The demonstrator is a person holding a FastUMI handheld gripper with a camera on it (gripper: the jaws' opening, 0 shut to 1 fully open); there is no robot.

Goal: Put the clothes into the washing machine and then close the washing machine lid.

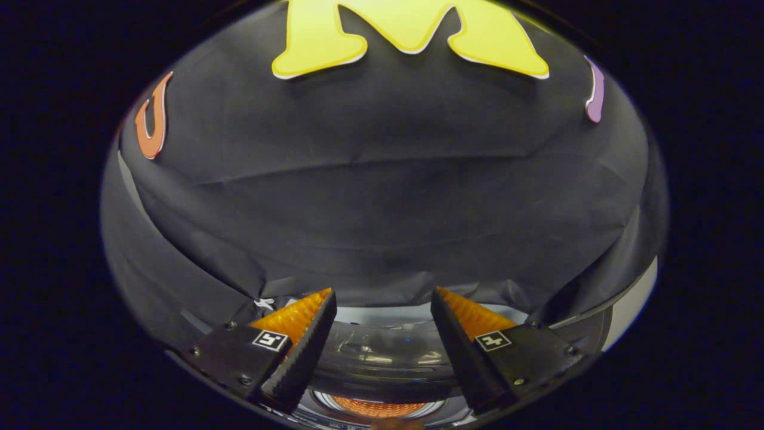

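Riding on the gripper (382, 298), the fisheye camera faces the booth's black cloth wall (382, 197), close above the washing machine (382, 352).

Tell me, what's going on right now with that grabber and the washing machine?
Gripper open, holding nothing. Washing machine just beyond the fingers, its clear lid between them. Nothing in the way.

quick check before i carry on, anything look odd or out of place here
Nothing stands out. The tongs are open and hold nothing, above the washing machine. Its clear lid looks whole, with something orange below it.
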